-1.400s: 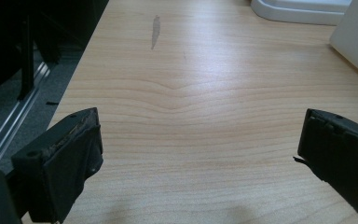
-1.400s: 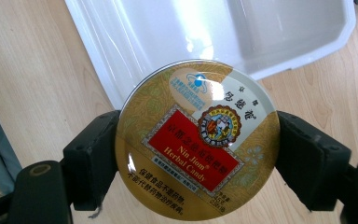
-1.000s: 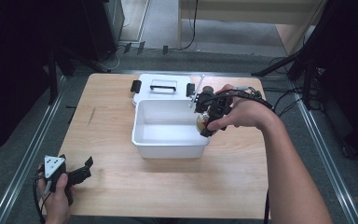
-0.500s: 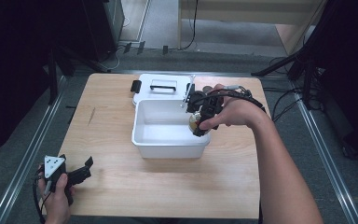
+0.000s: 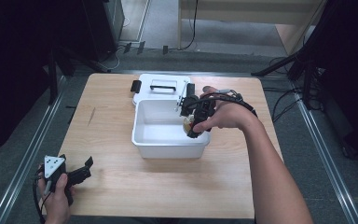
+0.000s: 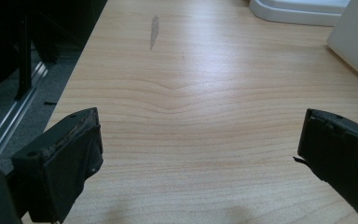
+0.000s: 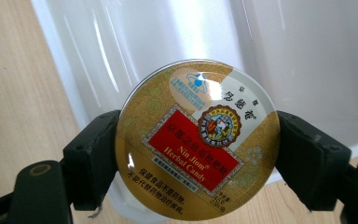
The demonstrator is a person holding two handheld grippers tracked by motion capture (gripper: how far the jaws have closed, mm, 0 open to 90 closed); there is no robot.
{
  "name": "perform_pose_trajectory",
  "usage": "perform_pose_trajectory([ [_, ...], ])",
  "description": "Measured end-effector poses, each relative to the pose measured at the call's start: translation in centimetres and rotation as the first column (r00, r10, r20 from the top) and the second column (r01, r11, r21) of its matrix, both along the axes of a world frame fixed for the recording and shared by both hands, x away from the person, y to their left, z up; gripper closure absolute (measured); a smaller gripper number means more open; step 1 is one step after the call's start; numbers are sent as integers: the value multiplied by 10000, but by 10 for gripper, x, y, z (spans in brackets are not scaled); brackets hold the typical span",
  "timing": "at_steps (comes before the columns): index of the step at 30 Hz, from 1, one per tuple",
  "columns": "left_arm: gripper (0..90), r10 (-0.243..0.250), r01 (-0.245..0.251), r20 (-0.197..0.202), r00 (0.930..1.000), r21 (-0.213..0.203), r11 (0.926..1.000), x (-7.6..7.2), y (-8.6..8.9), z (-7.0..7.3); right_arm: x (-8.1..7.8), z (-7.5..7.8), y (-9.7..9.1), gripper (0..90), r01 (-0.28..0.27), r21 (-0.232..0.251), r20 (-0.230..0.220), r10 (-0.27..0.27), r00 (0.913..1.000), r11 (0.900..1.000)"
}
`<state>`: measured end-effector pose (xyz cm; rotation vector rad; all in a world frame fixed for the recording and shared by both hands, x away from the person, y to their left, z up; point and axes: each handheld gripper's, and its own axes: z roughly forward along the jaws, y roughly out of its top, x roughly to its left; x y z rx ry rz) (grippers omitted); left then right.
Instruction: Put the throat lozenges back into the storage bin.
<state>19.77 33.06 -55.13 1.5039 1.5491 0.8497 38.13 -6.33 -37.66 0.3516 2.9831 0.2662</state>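
A round gold candy tin (image 7: 196,140) with a red label sits clamped between the black jaws of my right gripper (image 7: 196,154), which is shut on it. In the high view that gripper (image 5: 192,126) holds the tin (image 5: 187,124) over the right inner side of the white plastic bin (image 5: 158,144), pointing down. My left gripper (image 5: 81,168) rests at the table's front left corner, held by a hand, and its jaws stand wide apart with bare wood between them (image 6: 200,154).
The bin's white lid (image 5: 161,86) with a black handle lies flat behind the bin, a black clip (image 5: 135,86) at its left end. The wooden table (image 5: 107,121) ends in metal rails on both sides. Cables trail on the floor beyond.
My right gripper has moved left and down with the tin, from over the bin's right rim to inside the bin's right side. The left gripper has stayed put.
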Motion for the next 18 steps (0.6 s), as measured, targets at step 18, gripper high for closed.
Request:
perform_pose_trajectory([
  [18,2,-11,11,0,10000,-16,10000,0,0,0,5,-29,-4,208,-416,-171,194,419,9989,9990],
])
